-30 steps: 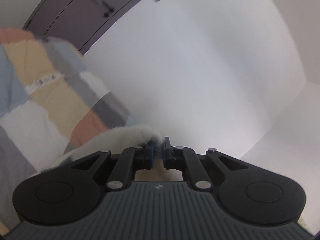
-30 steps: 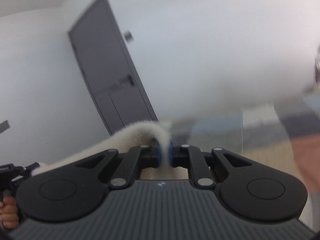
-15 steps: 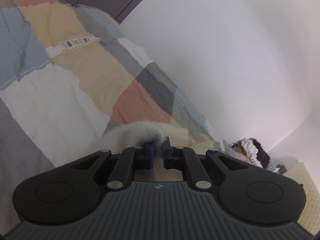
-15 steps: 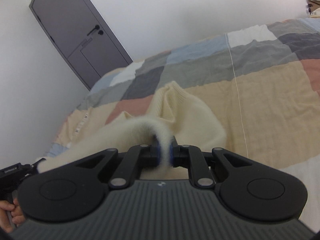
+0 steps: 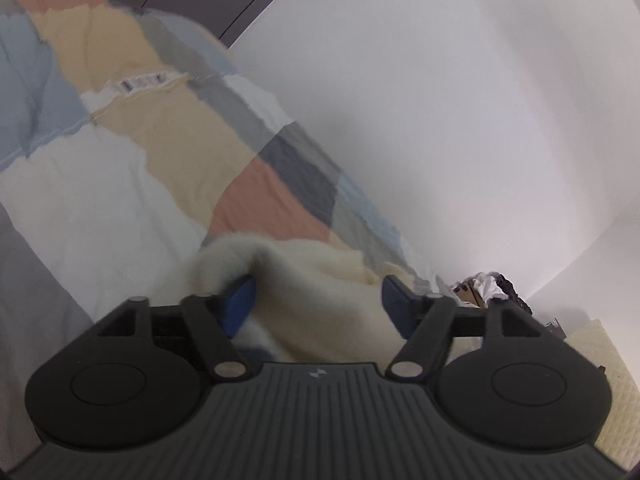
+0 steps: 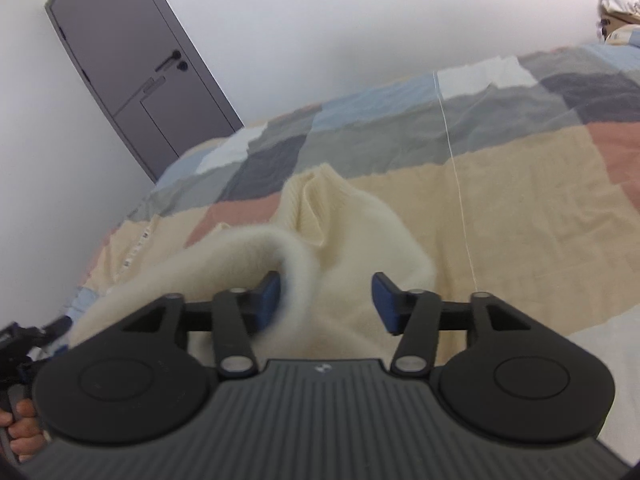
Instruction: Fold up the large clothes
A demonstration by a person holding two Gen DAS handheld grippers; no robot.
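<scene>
The cream sweater (image 6: 360, 216) is lying on the patchwork quilt (image 6: 520, 184), collar pointing away toward the far edge, long axis running from the grippers outward. Its fuzzy hem is draping over each inner finger, so both the right gripper (image 6: 325, 300) and left gripper (image 5: 316, 304) are gaping wide, gripping nothing. It's blurry, but they're probably about equally close.

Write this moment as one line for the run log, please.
left tongs: open | right tongs: open | sweater: on quilt, hem draped over both inner pads | fold: not yet done
</scene>
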